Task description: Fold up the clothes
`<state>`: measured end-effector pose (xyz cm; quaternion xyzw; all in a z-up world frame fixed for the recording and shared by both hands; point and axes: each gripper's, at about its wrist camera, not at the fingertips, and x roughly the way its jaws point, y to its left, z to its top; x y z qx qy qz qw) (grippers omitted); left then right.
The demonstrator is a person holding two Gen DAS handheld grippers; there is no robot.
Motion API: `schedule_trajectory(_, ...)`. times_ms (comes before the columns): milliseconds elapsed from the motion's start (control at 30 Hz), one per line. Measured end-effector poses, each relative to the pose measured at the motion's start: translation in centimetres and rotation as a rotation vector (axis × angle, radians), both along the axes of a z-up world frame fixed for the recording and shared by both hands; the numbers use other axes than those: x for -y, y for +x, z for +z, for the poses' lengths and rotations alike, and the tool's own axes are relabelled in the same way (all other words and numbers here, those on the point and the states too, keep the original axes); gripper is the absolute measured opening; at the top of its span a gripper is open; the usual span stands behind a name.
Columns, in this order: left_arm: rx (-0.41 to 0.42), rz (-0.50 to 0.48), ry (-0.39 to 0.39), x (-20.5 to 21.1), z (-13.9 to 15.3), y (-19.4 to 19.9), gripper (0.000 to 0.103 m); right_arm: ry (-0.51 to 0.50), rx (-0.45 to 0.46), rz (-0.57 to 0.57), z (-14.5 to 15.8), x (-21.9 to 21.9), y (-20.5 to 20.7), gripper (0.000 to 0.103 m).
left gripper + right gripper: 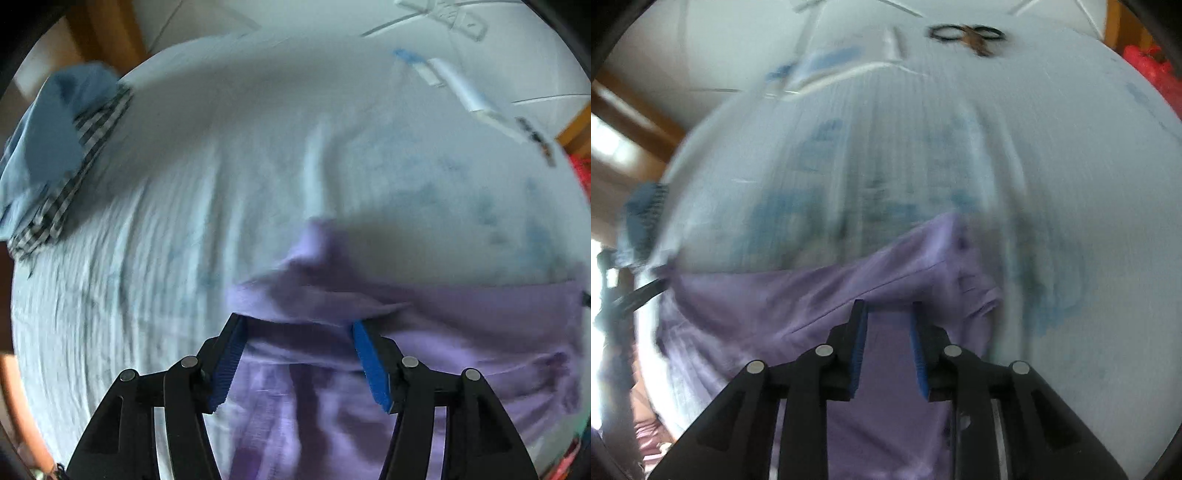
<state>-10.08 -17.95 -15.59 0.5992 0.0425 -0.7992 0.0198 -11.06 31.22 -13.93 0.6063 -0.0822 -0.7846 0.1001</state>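
Lilac shirt [424, 332], thin and limp, lies rumpled at the near edge of the pale-sheeted bed [221, 166]. Your left gripper [295, 325] and right gripper [886, 306] hover spread, grasping nothing. Pinch a seamed edge; loose cloth will sag.

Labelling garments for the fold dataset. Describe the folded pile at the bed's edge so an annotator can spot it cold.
Start from the pale blue-white sheet covering the bed; in the left wrist view, follow it to its far left edge. There sits a small stack: a plain blue cloth on top of a black-and-white checked fabric. The check pattern sets it apart from the loose lilac shirt near the fingers.
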Motion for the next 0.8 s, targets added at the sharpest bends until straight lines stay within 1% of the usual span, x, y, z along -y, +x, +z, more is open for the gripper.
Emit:
schedule_trajectory(67,-0.005,0.024,-0.026,0.5,0.2,0.3,0.065,0.023,0.004,-0.057,-0.6,-1.3,-0.7,0.023)
schedule_trajectory(100,-0.013,0.035,-0.041,0.7,0.5,0.6,0.065,0.021,0.005,-0.081,-0.4,-1.8,-0.6,0.023)
schedule_trajectory(167,-0.053,0.036,-0.028,0.6,2.0,1.6,0.069,0.029,-0.03,-0.065,0.7,-2.0,0.0,0.023)
schedule_trajectory(233,-0.097,0.03,0.004,0.2,3.7,3.3,0.081,0.023,-0.063,-0.03,2.1,-1.7,1.1,0.023)
schedule_trajectory(300,-0.122,0.039,0.022,-0.5,4.9,4.9,0.081,0.005,-0.106,0.017,3.5,-1.4,2.1,0.023)
schedule_trajectory(333,-0.129,0.052,0.029,-0.9,5.4,5.9,0.081,-0.004,-0.129,0.041,4.2,-1.3,2.6,0.027)
schedule_trajectory(367,-0.136,0.067,0.034,-1.3,6.0,6.9,0.081,-0.017,-0.152,0.063,4.9,-1.2,3.0,0.038)
schedule_trajectory(400,-0.14,0.089,0.034,-2.2,6.3,7.9,0.081,-0.034,-0.173,0.082,5.5,-1.3,3.2,0.045)
schedule_trajectory(433,-0.144,0.112,0.032,-3.2,6.6,8.9,0.081,-0.05,-0.192,0.103,6.0,-1.4,3.3,0.057)
schedule_trajectory(467,-0.148,0.136,0.031,-4.2,6.8,9.9,0.081,-0.061,-0.206,0.127,6.4,-1.5,3.3,0.06)
schedule_trajectory(600,-0.164,0.229,0.025,-8.3,8.0,14.0,0.081,-0.075,-0.236,0.272,7.1,-3.0,2.1,0.06)
schedule_trajectory(700,-0.175,0.334,0.003,-13.3,7.6,16.8,0.081,-0.102,-0.264,0.425,7.3,-4.2,1.2,0.062)
schedule_trajectory(733,-0.177,0.372,0.003,-15.0,7.6,17.7,0.081,-0.111,-0.268,0.478,7.4,-4.4,1.0,0.064)
schedule_trajectory(800,-0.181,0.421,0.036,-18.3,7.6,18.9,0.081,-0.114,-0.266,0.567,7.3,-5.0,0.7,0.071)
